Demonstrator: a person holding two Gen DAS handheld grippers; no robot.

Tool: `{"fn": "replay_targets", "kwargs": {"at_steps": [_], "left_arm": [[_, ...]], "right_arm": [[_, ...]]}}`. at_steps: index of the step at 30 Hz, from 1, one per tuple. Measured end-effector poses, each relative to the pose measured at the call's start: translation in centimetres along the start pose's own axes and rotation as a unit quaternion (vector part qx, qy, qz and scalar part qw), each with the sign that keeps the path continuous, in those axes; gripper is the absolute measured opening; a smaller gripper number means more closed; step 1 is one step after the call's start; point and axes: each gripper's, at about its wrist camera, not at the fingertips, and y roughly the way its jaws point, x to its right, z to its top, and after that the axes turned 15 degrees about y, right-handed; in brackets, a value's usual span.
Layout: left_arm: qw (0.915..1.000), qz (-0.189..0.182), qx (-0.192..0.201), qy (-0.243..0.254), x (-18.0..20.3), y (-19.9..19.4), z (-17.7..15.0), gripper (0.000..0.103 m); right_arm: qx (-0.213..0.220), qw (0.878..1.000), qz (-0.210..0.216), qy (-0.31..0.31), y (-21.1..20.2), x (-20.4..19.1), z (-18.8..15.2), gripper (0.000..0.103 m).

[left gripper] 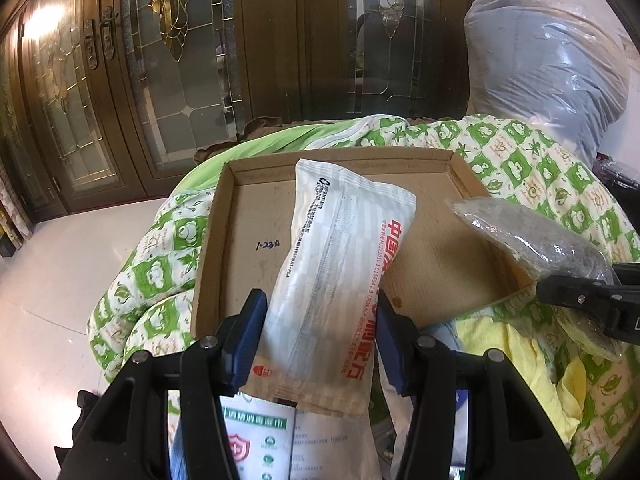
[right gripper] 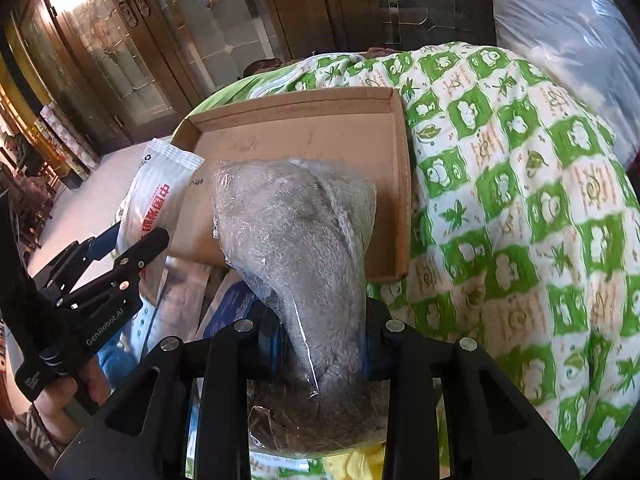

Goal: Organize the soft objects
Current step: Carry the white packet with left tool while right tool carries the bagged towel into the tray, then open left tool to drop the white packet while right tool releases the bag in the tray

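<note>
Left wrist view: my left gripper clamps a white packet above the cardboard tray; my right gripper pinches a bagged grey plush.

The white packet carries large red Chinese characters beginning "中国", a recycling symbol and small black print too fine to read. "1-220" is handwritten on the floor of the cardboard tray. "GenRobot.AI" stands on the left gripper.
</note>
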Motion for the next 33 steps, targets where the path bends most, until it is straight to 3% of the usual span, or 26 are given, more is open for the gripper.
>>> {"fn": "replay_targets", "kwargs": {"at_steps": [6, 19, 27, 33], "left_arm": [[0.9999, -0.003, 0.002, -0.011, -1.1, 1.6, 1.4, 0.053], [0.9964, -0.055, -0.008, -0.064, -4.4, 7.3, 3.6, 0.053], [0.9945, -0.067, -0.026, -0.076, -4.3, 9.5, 3.1, 0.053], [0.9947, -0.051, -0.043, -0.078, -4.1, 10.0, 2.8, 0.057]], "right_arm": [[-0.001, 1.0, 0.003, 0.02, 1.7, -0.1, 2.1, 0.027], [0.023, 0.998, -0.016, 0.057, 7.4, -1.2, 7.5, 0.027], [0.031, 0.997, -0.035, 0.054, 11.4, -2.1, 8.2, 0.027], [0.034, 0.998, -0.038, 0.038, 12.8, -2.7, 7.3, 0.032]]}}
